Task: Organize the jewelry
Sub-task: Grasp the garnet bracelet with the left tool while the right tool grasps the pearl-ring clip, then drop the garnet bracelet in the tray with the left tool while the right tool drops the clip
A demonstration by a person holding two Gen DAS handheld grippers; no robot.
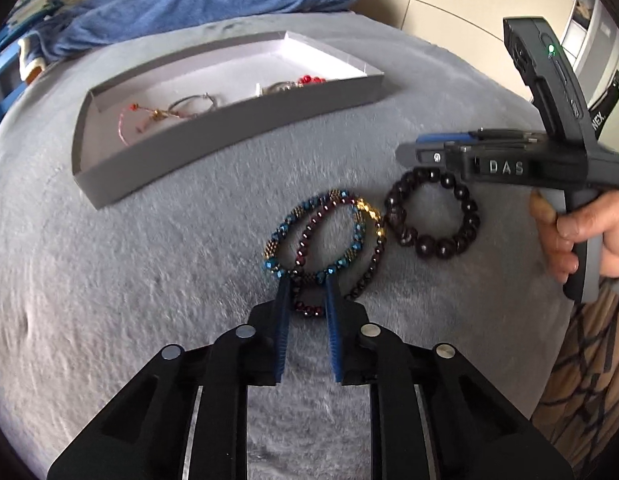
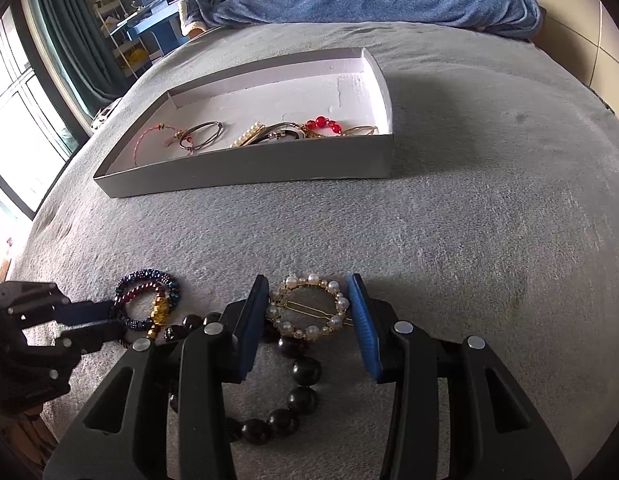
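The left claw [image 1: 305,284] straddles the blue-beaded bracelet [image 1: 315,236] on the grey bed [image 1: 149,260], fingers narrowly parted, not visibly pinching. The right claw [image 2: 309,300] grips the pearl hair clip [image 2: 309,306]; the grey box [image 2: 245,168] lies beyond.

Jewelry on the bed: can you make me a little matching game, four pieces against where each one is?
1 pearl clip
2 red beads
3 dark bead bracelet
4 blue-and-gold bracelet

A in the grey tray
B at the tips of the left gripper
C between the fingers of the right gripper
D on the blanket under the right gripper

Pairs: 1-C, 2-A, 3-D, 4-B
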